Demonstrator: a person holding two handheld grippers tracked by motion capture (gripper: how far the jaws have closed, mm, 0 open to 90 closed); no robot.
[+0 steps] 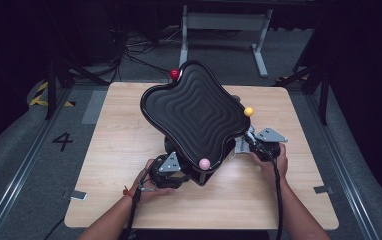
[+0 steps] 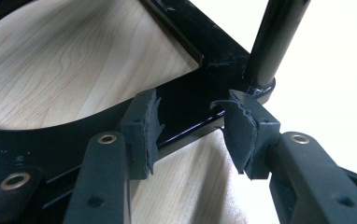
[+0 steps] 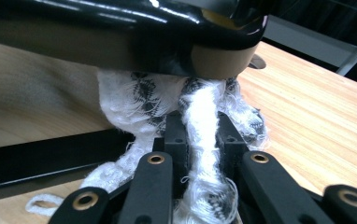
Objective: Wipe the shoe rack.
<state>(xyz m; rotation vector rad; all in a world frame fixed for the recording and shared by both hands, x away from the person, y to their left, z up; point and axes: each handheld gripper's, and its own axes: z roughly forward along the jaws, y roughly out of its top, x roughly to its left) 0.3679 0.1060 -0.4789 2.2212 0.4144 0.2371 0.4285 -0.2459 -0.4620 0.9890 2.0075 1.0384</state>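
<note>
Black stool (image 1: 195, 112) with a wavy ridged seat stands tilted at centre of the wooden table (image 1: 119, 150). Coloured balls at the seat corners: red ball (image 1: 174, 74) at 11 o'clock, yellow ball (image 1: 248, 111) at 3 o'clock, pink ball (image 1: 204, 163) at 6 o'clock.

Left gripper (image 1: 165, 172) at 7 o'clock of the seat, low beside the stool base. In the left gripper view its jaws stand part open astride the flat black base bar (image 2: 186, 116), close to the foot of an upright black leg (image 2: 270, 42); whether the pads (image 2: 144, 130) press the bar I cannot tell.

Right gripper (image 1: 259, 145) at 4 o'clock of the seat. In the right gripper view its jaws are pinched tight on a frayed white cloth (image 3: 200, 121), which touches the underside of the seat rim (image 3: 120, 28).
</note>
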